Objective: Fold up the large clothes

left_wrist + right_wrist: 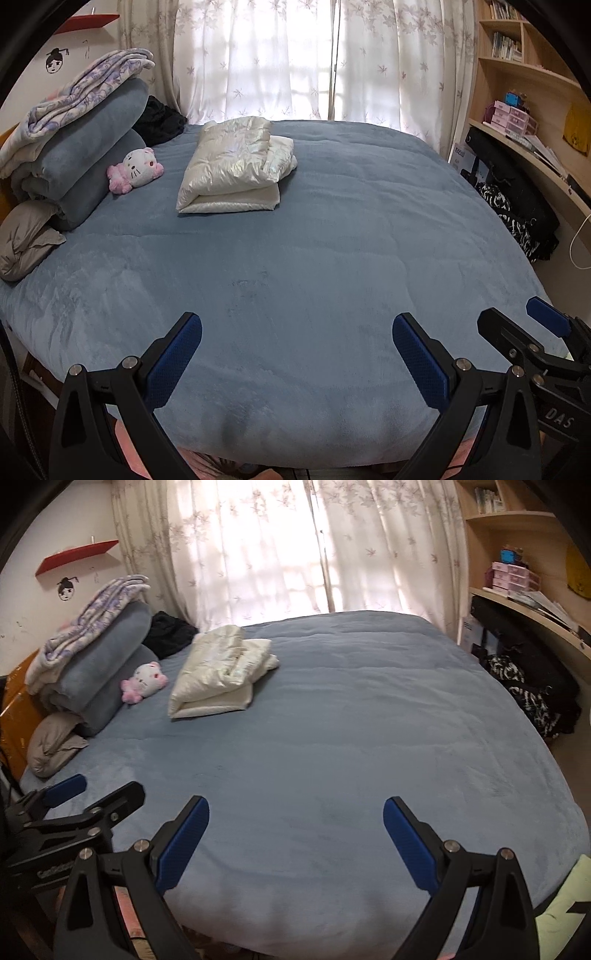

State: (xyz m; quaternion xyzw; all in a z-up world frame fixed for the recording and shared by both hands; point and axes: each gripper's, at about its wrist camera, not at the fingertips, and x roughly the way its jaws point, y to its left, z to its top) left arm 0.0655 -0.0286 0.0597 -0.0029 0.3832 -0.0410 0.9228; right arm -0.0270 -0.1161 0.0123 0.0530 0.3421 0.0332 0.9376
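Both grippers hang above the near edge of the bed point(332, 240), neither touching fabric. Left gripper point(297, 354): fingers spread wide, blue pads point(173, 360) facing each other across bare blanket, nothing between them. Right gripper point(295, 838): likewise spread wide and empty; it also shows at the lower right of the left wrist view, just beside the left gripper (and the left one shows at the lower left of the right wrist view). The task's garment, a cream quilted jacket point(236, 166), lies folded into a thick stack on the far left part of the bed, well apart from both grippers; its glossy upper layer sits on a flatter layer beneath, with a puffed fold sticking out on its right side. Just left of it lies a pink and white plush cat point(137, 170), leaning against a pile of rolled blue bedding point(88, 147) topped with a purple-patterned blanket point(85, 88). A grey pillow point(26, 240) sits at the near end of that pile; a dark bundle of cloth point(159, 120) sits behind it by the curtain point(295, 55). The bed is covered by a blue-grey plush blanket, smooth with faint rub marks in the middle. Wooden shelves point(517, 70) and a curved desk stand on the right, with black-and-white patterned fabric point(509, 218) hanging beneath.
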